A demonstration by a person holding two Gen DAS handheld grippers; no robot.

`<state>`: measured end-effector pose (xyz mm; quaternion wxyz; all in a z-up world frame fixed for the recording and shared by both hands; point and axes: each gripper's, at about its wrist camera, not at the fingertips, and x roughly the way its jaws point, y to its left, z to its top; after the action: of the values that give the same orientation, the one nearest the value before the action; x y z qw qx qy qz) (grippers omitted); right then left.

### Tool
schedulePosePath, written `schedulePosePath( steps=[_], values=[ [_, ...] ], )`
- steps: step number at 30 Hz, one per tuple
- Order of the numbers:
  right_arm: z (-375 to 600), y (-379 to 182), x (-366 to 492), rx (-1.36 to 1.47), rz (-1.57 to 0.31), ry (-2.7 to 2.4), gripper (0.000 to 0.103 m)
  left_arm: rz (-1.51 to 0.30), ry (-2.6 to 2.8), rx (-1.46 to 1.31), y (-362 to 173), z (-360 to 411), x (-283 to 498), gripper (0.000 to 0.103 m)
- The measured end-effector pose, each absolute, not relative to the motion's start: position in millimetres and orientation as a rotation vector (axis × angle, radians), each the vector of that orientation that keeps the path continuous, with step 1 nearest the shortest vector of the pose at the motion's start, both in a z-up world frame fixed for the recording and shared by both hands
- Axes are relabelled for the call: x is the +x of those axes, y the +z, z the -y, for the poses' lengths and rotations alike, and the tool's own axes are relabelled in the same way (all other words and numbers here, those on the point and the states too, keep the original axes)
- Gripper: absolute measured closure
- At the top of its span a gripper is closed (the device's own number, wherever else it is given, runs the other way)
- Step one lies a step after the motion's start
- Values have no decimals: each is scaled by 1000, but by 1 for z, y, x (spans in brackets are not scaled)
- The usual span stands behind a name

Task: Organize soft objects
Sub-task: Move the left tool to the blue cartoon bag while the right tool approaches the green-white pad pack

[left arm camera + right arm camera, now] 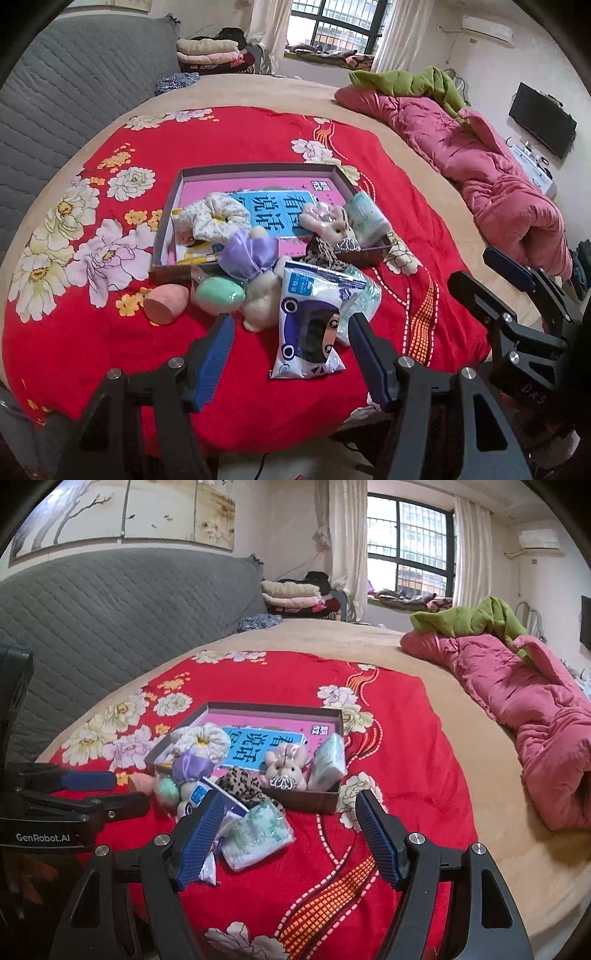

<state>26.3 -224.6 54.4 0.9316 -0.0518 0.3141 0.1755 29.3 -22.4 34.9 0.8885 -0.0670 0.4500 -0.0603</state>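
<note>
1. Red floral blanket (258,155) covers the near part of a bed; a shallow box (177,206) sits on it, a pink book with a blue label lying inside.
2. In the box: a cream scrunchie (212,216) at the left, a small bunny (332,223) at the right front, and a pale green tissue pack (365,218) leaning in the right corner.
3. A leopard scrunchie (321,254) drapes over the box's front edge.
4. In front of the box, on the blanket — a peach sponge (164,304), a mint sponge (219,295) just beside it, and a cream plush (258,291) with a purple bow touching the mint one.
5. A white and blue packet (314,325) lies nearest, overlapping a clear green-printed pack (255,834) beside it.
6. Left gripper (291,354): jaws spread wide, nothing pinched — the white and blue packet lies between and below the fingers, apart from the pads.
7. Right gripper (290,834): jaws also spread, empty, above the clear pack.
8. A rumpled pink quilt (517,701) with a green cloth (472,620) on it lies at the bed's far right, well apart from the box.
</note>
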Motion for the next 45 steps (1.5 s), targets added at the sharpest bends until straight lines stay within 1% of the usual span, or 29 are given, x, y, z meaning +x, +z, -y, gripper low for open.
schedulePosePath(
  steps=[16, 45],
  values=[
    [223, 26, 29, -137, -689, 385, 28, -1024, -133, -130, -1, 32, 36, 39],
    [217, -16, 47, -190, -768, 417, 28, -1104, -159, -160, -41, 38, 61, 39]
  ],
)
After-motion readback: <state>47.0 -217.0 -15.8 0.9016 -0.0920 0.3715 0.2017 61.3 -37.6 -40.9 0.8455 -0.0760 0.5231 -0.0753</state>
